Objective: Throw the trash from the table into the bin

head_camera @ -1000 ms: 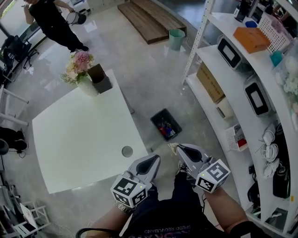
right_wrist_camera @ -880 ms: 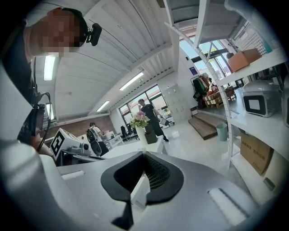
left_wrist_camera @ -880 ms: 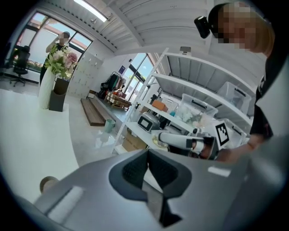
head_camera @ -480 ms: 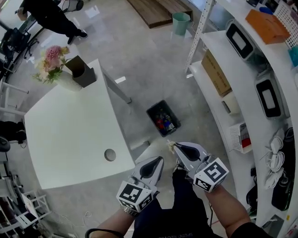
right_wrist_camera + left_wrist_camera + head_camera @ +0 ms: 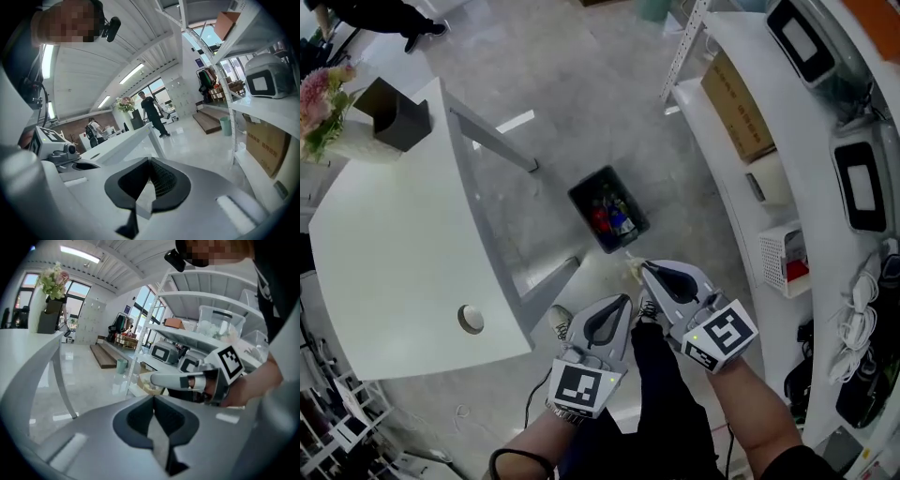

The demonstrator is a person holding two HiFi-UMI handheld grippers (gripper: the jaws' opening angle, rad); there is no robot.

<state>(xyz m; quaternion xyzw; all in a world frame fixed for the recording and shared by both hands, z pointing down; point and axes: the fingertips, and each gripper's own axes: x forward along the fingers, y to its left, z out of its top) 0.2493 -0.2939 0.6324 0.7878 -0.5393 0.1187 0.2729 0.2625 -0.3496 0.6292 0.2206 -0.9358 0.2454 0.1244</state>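
- The left gripper (image 5: pixel 622 302) is nearest to the body, at about seven o'clock of the other one. Its jaws are pressed together with nothing between them.
- The right gripper (image 5: pixel 643 270) has its jaws closed tight on a small pale scrap (image 5: pixel 630 267), which sticks out from the tips toward eleven o'clock. This is the piece of trash being carried.
- I judge the scrap to be very light and soft, like crumpled paper or a wrapper. It is not fragile and needs almost no force. A pinch at its edge with the tips is enough, but it may cling to the pads or drift when let go.
- The bin (image 5: pixel 586 221) is a dark crate on the floor, near the right gripper at about eleven o'clock of its tips. Colourful rubbish already lies inside. The scrap is close to the near corner but, as far as I can judge, not yet above the opening.
- Because the scrap is so light, the release should probably be done low and over the middle of the bin.
- The white table (image 5: pixel 394 244) stands at nine to ten o'clock, with a round hole (image 5: pixel 471 319) near its near edge. No other trash shows on its top.
- At its far corner are flowers (image 5: pixel 323 103) and a dark box (image 5: pixel 398 114).
- The shelves (image 5: pixel 741 187) run from one to four o'clock.
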